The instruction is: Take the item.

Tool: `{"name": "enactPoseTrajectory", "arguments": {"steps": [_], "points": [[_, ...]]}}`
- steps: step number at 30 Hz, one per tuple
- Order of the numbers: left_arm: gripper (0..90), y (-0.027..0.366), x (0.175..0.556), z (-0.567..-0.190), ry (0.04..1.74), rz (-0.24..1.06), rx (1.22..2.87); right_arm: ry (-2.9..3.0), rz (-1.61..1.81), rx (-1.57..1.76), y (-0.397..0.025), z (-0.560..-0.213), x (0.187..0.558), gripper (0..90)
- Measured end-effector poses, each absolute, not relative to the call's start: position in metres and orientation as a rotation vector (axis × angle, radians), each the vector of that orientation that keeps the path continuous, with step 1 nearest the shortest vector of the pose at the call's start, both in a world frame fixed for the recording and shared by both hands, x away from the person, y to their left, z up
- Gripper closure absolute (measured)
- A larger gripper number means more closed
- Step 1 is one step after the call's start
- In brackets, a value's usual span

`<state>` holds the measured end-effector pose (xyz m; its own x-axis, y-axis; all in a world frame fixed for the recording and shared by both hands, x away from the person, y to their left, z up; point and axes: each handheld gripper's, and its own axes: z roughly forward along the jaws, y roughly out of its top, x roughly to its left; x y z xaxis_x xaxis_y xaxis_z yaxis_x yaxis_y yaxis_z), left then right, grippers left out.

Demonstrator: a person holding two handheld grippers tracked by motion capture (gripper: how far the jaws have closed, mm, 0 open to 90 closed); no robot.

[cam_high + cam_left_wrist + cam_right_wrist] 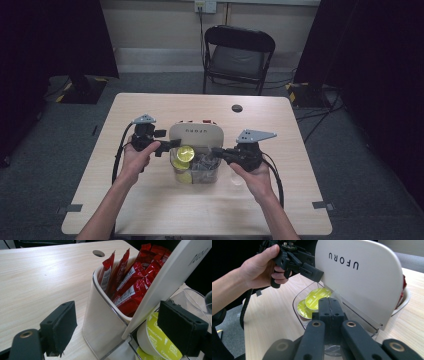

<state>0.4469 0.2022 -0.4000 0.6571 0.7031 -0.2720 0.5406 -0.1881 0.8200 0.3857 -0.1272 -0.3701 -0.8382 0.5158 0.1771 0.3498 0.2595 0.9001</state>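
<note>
A beige organiser stands mid-table, its lid [195,132] marked UFORU tilted up [362,277]. Under the lid a clear bin [200,172] holds yellow-green coffee capsules [317,298]. Behind it a white cup [100,322] is packed with red sachets [130,277]. My left gripper [120,330] is open, its jaws standing on either side of the cup's corner and the lid's edge [170,277]; a capsule [160,342] lies by the right pad. My right gripper [329,307] is shut at the bin's right side [217,150]. Whether it pinches the clear wall I cannot tell.
A black folding chair [237,55] stands beyond the far edge of the table. A round cable hole [236,108] sits in the tabletop behind the organiser. Bare wood lies to the left [100,165] and right [295,165] of the hands.
</note>
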Motion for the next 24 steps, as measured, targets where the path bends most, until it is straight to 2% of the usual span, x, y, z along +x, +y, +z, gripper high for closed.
{"name": "enactPoseTrajectory", "arguments": {"steps": [24], "points": [[15.6, 0.204, 0.446, -0.401, 0.991, 0.201, 1.858, 2.292, 1.642, 0.871, -0.153, -0.362, 0.378, 90.0]]}}
